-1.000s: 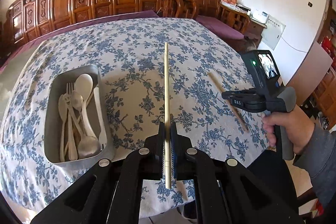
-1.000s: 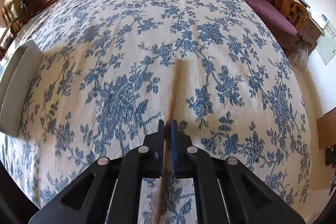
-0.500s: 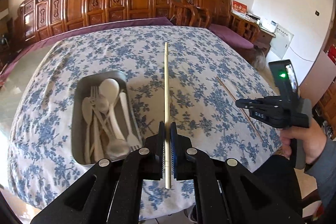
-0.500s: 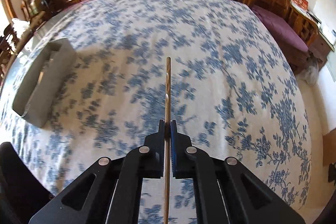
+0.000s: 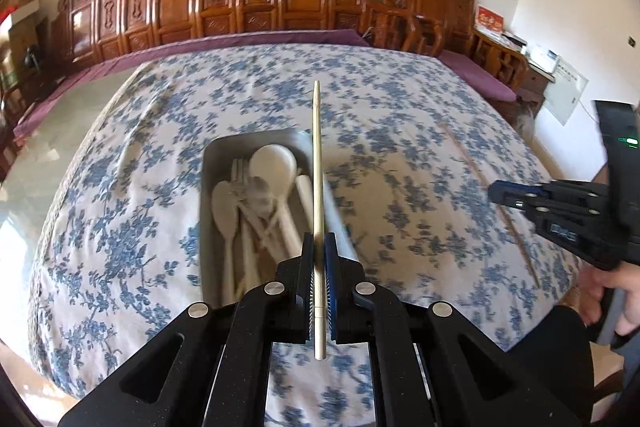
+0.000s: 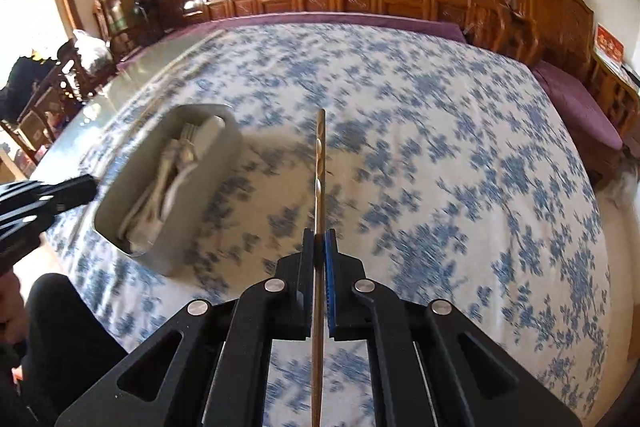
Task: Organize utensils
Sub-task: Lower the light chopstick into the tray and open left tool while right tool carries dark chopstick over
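The left gripper is clamping shut on a pale bamboo chopstick, which is pointing straight ahead from between its fingers and hanging over the right rim of the grey rectangular metal tray of white plastic spoons and forks. The right gripper is pinching closed on a darker brown wooden chopstick, with the tray sitting well to its left on the blue floral tablecloth. Motion blur is smearing the cloth and cutlery, and each chopstick's rear end is running out of sight behind the fingers
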### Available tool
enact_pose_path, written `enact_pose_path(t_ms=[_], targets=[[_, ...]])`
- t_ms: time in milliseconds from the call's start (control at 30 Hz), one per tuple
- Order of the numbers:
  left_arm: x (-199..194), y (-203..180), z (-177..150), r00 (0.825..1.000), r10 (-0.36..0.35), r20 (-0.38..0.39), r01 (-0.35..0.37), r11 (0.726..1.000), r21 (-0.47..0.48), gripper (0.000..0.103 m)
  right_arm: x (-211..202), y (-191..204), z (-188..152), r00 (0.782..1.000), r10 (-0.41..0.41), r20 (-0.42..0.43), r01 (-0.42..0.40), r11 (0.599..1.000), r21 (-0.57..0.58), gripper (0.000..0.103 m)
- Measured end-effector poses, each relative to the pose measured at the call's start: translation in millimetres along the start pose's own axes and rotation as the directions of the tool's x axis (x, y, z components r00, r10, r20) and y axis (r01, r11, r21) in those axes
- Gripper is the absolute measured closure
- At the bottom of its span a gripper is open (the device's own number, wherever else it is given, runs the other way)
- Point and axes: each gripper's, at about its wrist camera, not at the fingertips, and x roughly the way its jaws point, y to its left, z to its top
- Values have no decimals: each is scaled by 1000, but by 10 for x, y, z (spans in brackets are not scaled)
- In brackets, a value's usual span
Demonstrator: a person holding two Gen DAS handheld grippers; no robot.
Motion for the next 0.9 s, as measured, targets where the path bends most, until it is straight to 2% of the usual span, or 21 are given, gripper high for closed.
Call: enact_pose_path(t_ms=[267, 900], targets=[[333, 270, -9, 998, 20, -64, -23, 999, -36, 99, 14, 186, 69, 1000, 27, 7, -27, 999, -42, 97], [796, 211, -15, 987, 3, -162, -4, 1000, -9, 99, 112, 84, 38, 999, 33, -10, -33, 999, -26, 97]])
